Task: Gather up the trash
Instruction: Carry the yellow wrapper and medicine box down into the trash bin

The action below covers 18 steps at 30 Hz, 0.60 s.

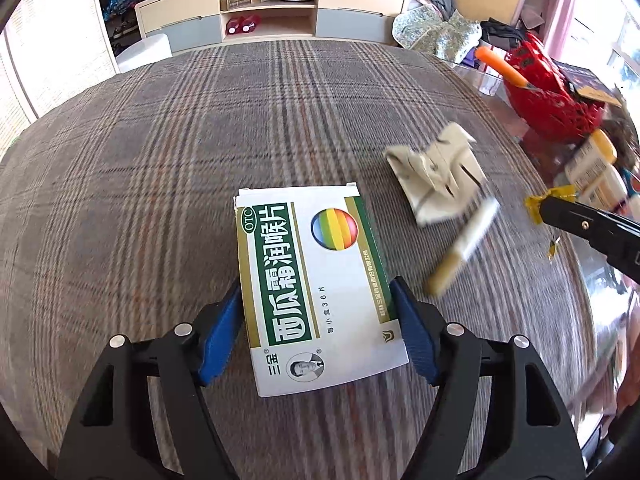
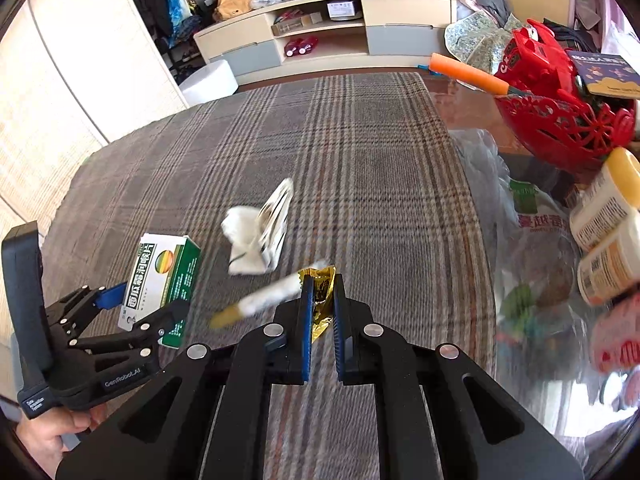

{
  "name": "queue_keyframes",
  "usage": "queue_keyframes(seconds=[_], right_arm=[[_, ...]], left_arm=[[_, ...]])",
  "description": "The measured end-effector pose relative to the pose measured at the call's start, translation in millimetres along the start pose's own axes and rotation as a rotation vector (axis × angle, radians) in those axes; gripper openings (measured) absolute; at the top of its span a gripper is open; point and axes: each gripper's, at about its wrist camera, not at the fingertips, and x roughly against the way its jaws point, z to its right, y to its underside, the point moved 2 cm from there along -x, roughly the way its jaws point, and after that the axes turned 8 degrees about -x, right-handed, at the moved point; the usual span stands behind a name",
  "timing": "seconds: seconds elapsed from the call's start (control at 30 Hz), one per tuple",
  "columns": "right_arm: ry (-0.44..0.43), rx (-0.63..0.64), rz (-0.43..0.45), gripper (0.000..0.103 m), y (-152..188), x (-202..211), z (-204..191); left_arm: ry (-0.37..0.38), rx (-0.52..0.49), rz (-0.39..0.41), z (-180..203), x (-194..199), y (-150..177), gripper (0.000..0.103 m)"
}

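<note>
My left gripper (image 1: 316,300) is shut on a white and green medicine box (image 1: 316,280), blue pads on both long sides, above the plaid tablecloth; it also shows in the right wrist view (image 2: 160,276). My right gripper (image 2: 321,280) is shut on a gold foil wrapper (image 2: 322,296), seen in the left wrist view (image 1: 548,200) at the right. A crumpled white paper (image 1: 436,172) (image 2: 256,236) and a cigarette (image 1: 464,248) (image 2: 264,300) lie on the cloth between the grippers.
A red openwork basket (image 2: 560,128) with an orange-handled tool (image 2: 468,72) stands at the right on the glass table top. White bottles (image 2: 608,224) and a plastic bag (image 2: 532,248) lie in front of it. A TV cabinet (image 1: 272,8) stands beyond the table.
</note>
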Motion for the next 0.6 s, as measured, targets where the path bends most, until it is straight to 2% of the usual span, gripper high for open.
queue_keyframes(seconds=[0.33,0.6], right_arm=[[-0.006,-0.033,0.014,0.010,74.7,73.2,-26.8],[-0.032,-0.026,0.022,0.010,147.8,126.5,-42.5]], left_arm=[[0.024,0.003,0.079,11.9,113.4,70.3,0.068],[0.065,0.005,0.129,29.7,174.6,138.4,0.068]])
